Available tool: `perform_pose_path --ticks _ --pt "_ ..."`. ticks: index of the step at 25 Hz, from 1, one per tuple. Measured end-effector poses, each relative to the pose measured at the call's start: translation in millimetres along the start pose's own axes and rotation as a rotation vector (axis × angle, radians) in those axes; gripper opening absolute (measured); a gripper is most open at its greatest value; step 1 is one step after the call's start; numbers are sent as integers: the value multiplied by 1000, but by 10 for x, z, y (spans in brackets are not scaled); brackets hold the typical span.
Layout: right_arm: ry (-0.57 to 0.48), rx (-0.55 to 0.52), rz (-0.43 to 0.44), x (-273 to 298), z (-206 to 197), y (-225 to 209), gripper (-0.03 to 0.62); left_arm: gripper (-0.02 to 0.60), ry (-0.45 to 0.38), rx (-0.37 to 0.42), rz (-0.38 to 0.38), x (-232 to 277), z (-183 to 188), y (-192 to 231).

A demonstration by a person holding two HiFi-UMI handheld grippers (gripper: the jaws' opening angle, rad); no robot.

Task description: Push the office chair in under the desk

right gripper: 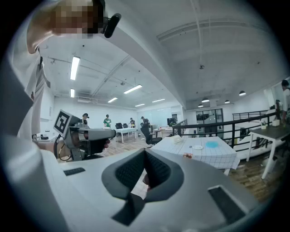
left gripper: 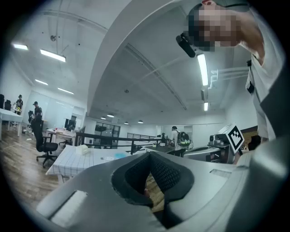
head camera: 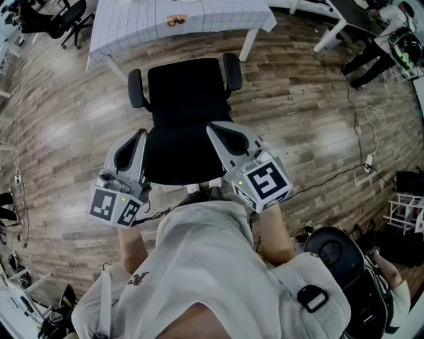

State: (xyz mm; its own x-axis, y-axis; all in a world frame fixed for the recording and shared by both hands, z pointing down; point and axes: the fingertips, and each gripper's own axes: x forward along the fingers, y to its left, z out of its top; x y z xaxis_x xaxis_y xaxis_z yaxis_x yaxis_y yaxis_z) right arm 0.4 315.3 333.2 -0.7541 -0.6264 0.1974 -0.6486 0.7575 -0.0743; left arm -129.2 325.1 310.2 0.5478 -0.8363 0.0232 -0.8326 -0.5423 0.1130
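A black office chair (head camera: 187, 99) with two armrests stands on the wood floor, facing the desk (head camera: 132, 26) that is covered with a white gridded cloth. Its backrest is nearest to me. My left gripper (head camera: 140, 137) sits at the backrest's left edge and my right gripper (head camera: 214, 127) at its right edge, both shut with nothing between the pads. Whether they touch the chair I cannot tell. In the left gripper view the desk (left gripper: 81, 161) lies ahead beyond the shut left gripper (left gripper: 147, 181). The right gripper view shows the desk (right gripper: 204, 152) past the shut right gripper (right gripper: 145, 174).
Another black chair (head camera: 63, 20) stands at the far left, and a white table (head camera: 334, 23) at the far right. A cable (head camera: 361, 126) runs over the floor on the right. A black round-topped object (head camera: 338, 255) sits close by at my right. People stand far off.
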Motion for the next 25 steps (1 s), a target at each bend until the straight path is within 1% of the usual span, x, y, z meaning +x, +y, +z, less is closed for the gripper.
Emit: perform_pose_path --ticks 3,8,11,13,15,17,21,25 --pt "-42 -30 -11 -43 11 13 3 2 2 2 -1 -46 -23 -57" --pt "-55 -40 -24 -79 19 32 3 2 -2 8 -2 -60 -24 -96" --pt "-80 -48 -27 -92 90 34 3 3 -13 15 -17 -67 10 -112" --pt "-89 -71 -19 -90 143 52 3 51 8 45 -39 -70 -12 -130" --pt "-75 -91 0 -92 156 90 3 94 40 93 -62 -85 -68 -157" --pt "-49 -97 19 -111 142 132 5 100 59 128 -78 -116 -110 -177" --pt "-30 -136 52 -145 144 174 5 140 74 154 -103 -171 -120 -200" --pt "-3 -180 99 -140 89 225 6 154 96 190 -129 -209 -148 -213"
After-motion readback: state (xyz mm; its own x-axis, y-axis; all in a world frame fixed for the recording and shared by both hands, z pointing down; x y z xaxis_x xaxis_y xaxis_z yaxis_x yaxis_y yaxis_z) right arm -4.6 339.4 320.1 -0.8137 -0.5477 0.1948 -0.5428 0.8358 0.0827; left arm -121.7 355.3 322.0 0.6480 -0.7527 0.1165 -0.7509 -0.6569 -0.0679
